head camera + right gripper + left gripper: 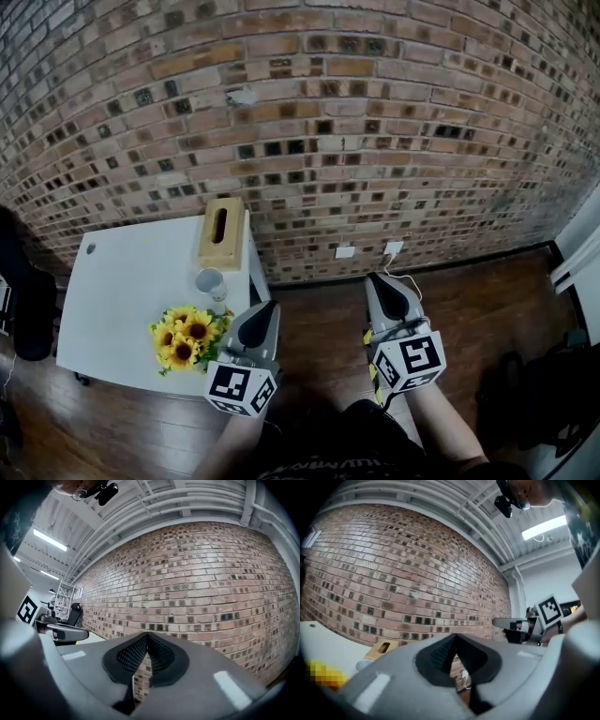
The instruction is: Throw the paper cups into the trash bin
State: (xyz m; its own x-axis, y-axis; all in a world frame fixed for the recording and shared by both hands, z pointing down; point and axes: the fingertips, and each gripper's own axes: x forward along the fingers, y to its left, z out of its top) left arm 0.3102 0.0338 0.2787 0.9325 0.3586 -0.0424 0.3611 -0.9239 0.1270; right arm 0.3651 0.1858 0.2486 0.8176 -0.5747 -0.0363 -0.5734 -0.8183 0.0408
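Paper cup (210,282) stands on the table (122,300) just left of the closed, empty left claw (266,307); right claw (375,278) likewise closed.

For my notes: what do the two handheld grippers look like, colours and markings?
Both the left gripper and right gripper have smooth grey tapering shells with black ribbed pads inside. Each carries a white cube printed with black square markers at its rear.

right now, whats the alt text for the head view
The left gripper and right gripper, both shut and empty, point at a brick wall over a dark wood floor. At left, a white table holds sunflowers, a cup and a wooden tissue box.
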